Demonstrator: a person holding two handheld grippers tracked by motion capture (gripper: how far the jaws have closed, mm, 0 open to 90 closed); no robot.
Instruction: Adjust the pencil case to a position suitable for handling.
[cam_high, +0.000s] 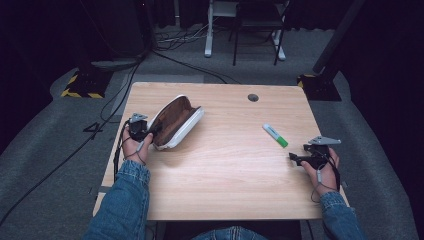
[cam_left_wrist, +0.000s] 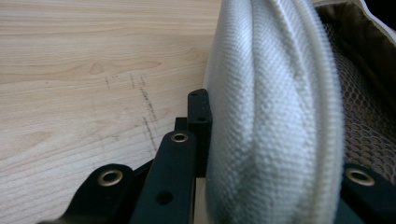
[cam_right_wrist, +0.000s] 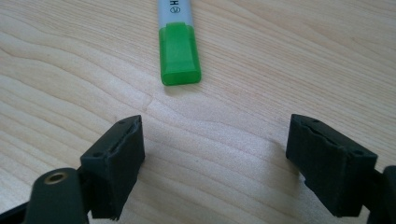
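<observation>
Wooden table (cam_high: 225, 170), dark room. Left gripper (cam_high: 148, 131) clamping white pencil case (cam_high: 176, 121) wall nr left edge, case gaping open. Right gripper (cam_right_wrist: 212, 161) jaws spread, empty, facing green-capped marker (cam_right_wrist: 179, 46) nr right edge. Risk: fabric slipping from pinch, case tipping/closing; marker rolling on off-centre grab.

Table (cam_high: 225, 165): pale wood-grain top, roughly square, with a small round grey grommet (cam_high: 253, 97) near its far edge at upper centre of the high view. Lying on it: a white fabric pencil case (cam_high: 176, 122), unzipped and showing a brown lining, at left of centre. At right of centre, well apart from the case, a white marker with a green cap (cam_high: 275, 135).
</observation>
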